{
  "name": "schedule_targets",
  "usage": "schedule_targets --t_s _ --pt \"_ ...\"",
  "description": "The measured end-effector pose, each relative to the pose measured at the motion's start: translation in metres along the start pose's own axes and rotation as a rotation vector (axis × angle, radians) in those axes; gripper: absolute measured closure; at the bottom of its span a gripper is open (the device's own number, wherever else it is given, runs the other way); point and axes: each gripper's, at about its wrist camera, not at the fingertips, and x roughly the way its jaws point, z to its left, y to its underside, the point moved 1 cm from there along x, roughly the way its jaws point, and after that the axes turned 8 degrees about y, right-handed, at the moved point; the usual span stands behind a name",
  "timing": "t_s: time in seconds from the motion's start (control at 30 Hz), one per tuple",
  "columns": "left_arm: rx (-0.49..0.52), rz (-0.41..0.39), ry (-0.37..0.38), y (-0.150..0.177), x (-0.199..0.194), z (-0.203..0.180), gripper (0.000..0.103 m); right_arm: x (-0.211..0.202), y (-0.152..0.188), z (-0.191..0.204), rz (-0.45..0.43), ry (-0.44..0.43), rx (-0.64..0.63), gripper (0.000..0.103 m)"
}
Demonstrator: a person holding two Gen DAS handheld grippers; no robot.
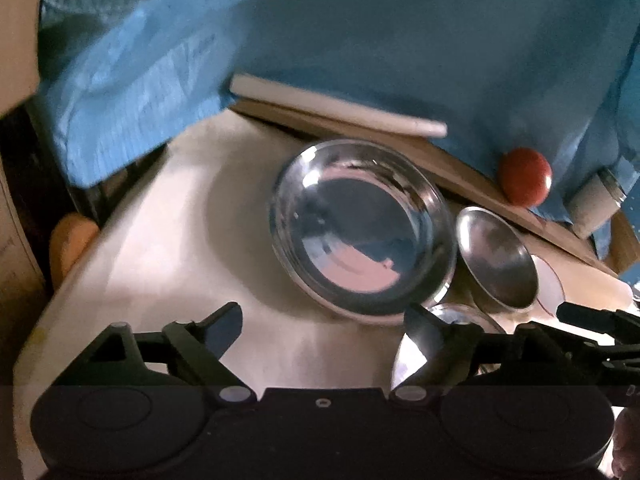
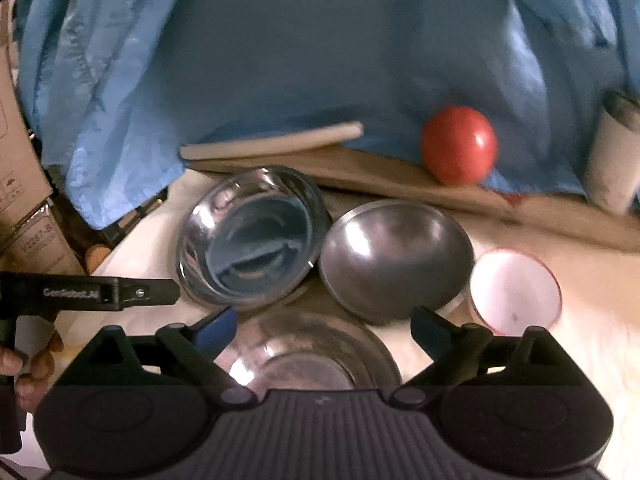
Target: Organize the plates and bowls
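Note:
A shiny flat-bottomed steel bowl sits on the white table. A rounder matte steel bowl leans against its right side. A third steel dish lies nearest, partly under the right gripper. A small white cup with a red rim stands to the right. My left gripper is open and empty, just short of the shiny bowl. My right gripper is open and empty above the nearest dish. The left gripper's finger shows at the right wrist view's left edge.
A blue cloth hangs behind the table. A red ball and a white board rest on a wooden ledge at the back. A white cylinder stands far right. Cardboard boxes are at left.

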Motion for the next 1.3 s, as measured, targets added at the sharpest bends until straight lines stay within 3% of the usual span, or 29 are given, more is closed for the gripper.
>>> schedule_targets --t_s 0.17,0.33,0.77,1.3 --pt "0.014 0.038 0.038 0.008 0.004 -0.009 0.004 0.0 0.01 -0.007 0.037 0.014 0.025 0.003" --pt "0.026 0.108 0.085 0.019 0.014 -0.019 0.001 0.003 0.02 -0.014 0.085 0.009 0.053 0.001" --pt "0.046 0.25 0.138 0.044 0.034 -0.03 0.001 0.011 0.026 -0.023 0.105 -0.008 0.089 0.001" --pt "0.041 0.282 0.155 0.05 0.04 -0.032 0.001 0.025 0.025 -0.02 0.095 -0.003 0.034 0.001"
